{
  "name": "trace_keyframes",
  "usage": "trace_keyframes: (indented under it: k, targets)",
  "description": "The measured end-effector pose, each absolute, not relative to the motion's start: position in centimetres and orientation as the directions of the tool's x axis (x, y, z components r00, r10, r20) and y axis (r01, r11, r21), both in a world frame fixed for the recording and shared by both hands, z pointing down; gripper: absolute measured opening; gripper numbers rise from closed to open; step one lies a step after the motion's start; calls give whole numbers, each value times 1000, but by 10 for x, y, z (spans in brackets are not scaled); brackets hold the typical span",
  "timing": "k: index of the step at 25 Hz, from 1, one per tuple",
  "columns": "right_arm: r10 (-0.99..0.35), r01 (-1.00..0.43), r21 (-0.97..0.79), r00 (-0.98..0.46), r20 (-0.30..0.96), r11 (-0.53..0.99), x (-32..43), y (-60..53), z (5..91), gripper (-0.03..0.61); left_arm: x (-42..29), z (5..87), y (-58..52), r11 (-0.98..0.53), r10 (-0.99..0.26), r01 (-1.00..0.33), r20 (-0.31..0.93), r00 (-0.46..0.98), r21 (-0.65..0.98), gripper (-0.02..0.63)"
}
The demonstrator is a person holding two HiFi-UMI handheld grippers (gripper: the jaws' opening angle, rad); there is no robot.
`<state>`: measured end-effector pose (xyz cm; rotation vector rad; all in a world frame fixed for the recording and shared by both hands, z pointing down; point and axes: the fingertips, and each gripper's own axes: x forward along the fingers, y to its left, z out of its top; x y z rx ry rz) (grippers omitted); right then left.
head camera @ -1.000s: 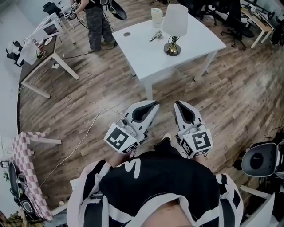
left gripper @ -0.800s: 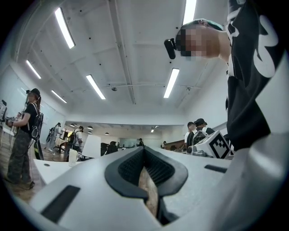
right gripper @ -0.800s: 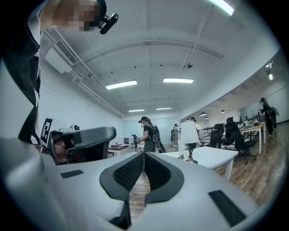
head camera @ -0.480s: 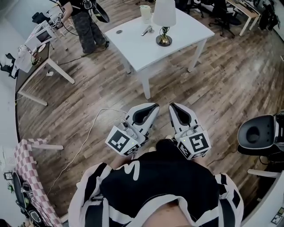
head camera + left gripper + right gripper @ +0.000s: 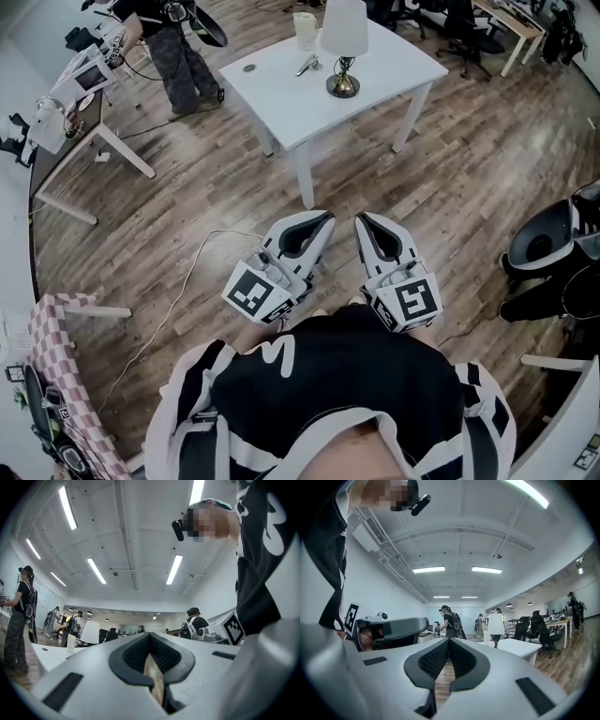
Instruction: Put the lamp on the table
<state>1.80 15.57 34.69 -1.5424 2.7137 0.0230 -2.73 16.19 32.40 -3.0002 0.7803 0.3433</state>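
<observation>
**Lamp's sitting on the table, both grippers empty**

The lamp [image 5: 343,37] stands upright on the white table [image 5: 281,94], well away from me. The left gripper [image 5: 319,221] and right gripper [image 5: 367,221] are both clenched on nothing, side by side above the wood floor [image 5: 187,206]

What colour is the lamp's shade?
White. The lamp shade shows best in the head view, with the lamp standing on the table.

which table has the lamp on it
The white square table straight ahead: the white-shaded lamp with a brass base stands on it. The dark desk at left and the pink checkered table carry no lamp.
</observation>
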Motion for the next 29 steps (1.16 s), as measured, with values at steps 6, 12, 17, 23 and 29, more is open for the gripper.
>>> trace_keyframes:
  k: [6,12,17,23,29]
  targets:
    - [-873,-873,31,-487,-31,486,26,156,343,18,-24,324,162,-880,-469,-474,-215,857,31,5]
    - [-876,-877,25,-481,-34,480,26,156,346,18,-24,325,164,-883,-464,-469,-214,860,30,5]
    - [-891,-892,37,-451,-53,450,35,154,340,18,-26,325,164,-882,-465,-470,-213,859,30,5]
    - [-887,-888,46,-459,-46,457,31,155,340,18,-26,323,163,-880,-470,-473,-212,857,35,5]
    - [-891,-892,37,-451,-48,450,38,151,340,18,-22,322,160,-881,-468,-472,-221,856,40,5]
